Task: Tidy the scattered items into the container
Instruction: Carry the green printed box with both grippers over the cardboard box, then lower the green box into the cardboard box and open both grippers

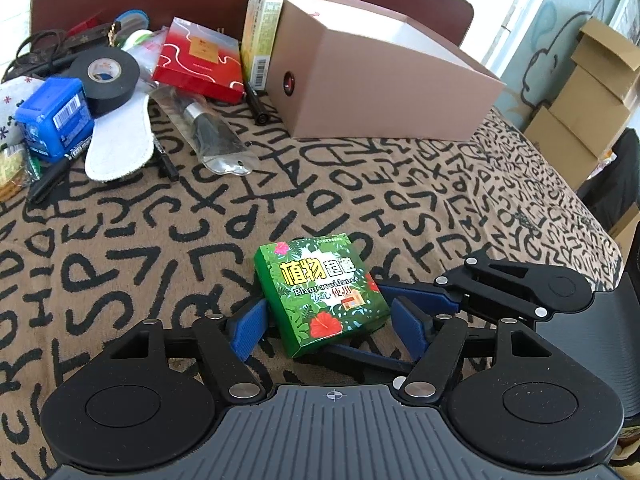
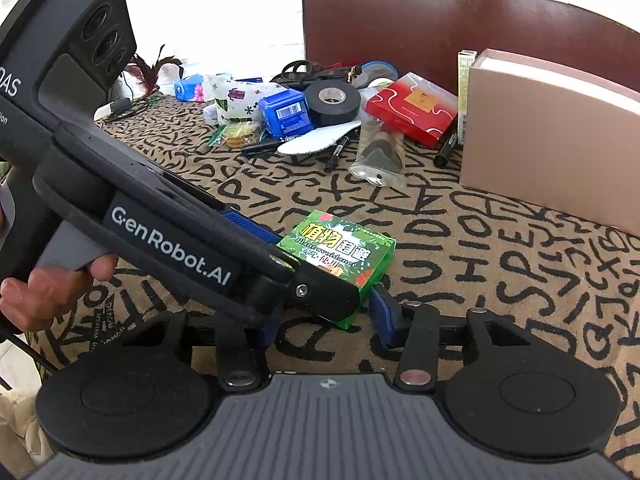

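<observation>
Green carton (image 1: 322,294), printed with leaves, red flowers and the words "Plant avoidance", lies tilted on a tan cloth (image 1: 360,208) covered in black letters, with both hand-held grippers gathered around it. Seen from the left wrist, the left gripper (image 1: 332,326) stands wide, one blue pad at the carton's 9 o'clock edge and the other at 3 o'clock with a visible gap; whether the near pad touches cannot be told. The right gripper (image 1: 420,300) reaches in from 3 o'clock in that view, its blue fingers close to the carton's right corner.

From the right wrist, the right gripper (image 2: 328,324) is about half open, with the carton (image 2: 344,256) near its tips; the left gripper's black body (image 2: 160,232) crosses from 10 o'clock and hides one finger, so a grip cannot be confirmed. A hand (image 2: 44,292) curls around that body's grey trigger at 9 o'clock.

The container, a pinkish-brown box (image 1: 376,80), sits open at 1 o'clock from the carton, well apart from it. A yellow carton (image 1: 260,36) stands upright against its left wall, and a black marker (image 1: 256,104) lies just below.

Scattered items crowd the cloth at 10 and 11 o'clock: a red flat box (image 1: 200,60), a black tape roll (image 1: 106,76) resting on a white insole (image 1: 120,144), a blue tub (image 1: 54,120) and a clear pouch (image 1: 208,132) holding something dark.
</observation>
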`<state>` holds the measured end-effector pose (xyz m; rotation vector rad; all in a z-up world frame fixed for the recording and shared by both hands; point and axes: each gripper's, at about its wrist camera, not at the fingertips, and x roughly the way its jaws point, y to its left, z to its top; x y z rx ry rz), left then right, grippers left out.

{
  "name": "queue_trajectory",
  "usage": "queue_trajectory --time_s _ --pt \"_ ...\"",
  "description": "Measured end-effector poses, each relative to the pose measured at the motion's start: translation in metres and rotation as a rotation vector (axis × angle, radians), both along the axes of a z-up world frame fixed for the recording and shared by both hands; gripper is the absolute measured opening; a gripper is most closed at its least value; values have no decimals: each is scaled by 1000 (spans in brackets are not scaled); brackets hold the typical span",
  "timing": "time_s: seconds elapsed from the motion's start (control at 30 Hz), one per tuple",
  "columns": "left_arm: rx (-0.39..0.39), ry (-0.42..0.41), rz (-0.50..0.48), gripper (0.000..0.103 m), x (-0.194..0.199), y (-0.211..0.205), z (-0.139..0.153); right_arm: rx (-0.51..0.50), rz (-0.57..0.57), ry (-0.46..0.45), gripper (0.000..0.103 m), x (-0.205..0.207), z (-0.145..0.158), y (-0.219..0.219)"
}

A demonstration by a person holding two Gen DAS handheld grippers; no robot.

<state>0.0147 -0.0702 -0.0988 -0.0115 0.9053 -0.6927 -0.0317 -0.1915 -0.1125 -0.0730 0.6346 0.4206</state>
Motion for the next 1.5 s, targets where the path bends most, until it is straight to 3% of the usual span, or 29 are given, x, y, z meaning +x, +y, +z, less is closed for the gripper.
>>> queue_trajectory --time_s 0.23,0.6,0.87,1.13,1.5 --pt "-9 -56 -18 80 -2 -12 23 -6 -25 -54 51 -3 19 -11" --pt "-38 -250 -75 80 24 -56 95 -22 -101 -234 51 22 78 -48" --pt "-80 -261 -69 78 73 -88 129 -85 -132 -357 50 58 114 -67" --pt "-86 -235 -52 78 121 -110 135 -75 -158 -342 49 102 122 -93" --pt "5 -206 -64 78 168 -141 111 1 -181 -230 50 154 105 -120"
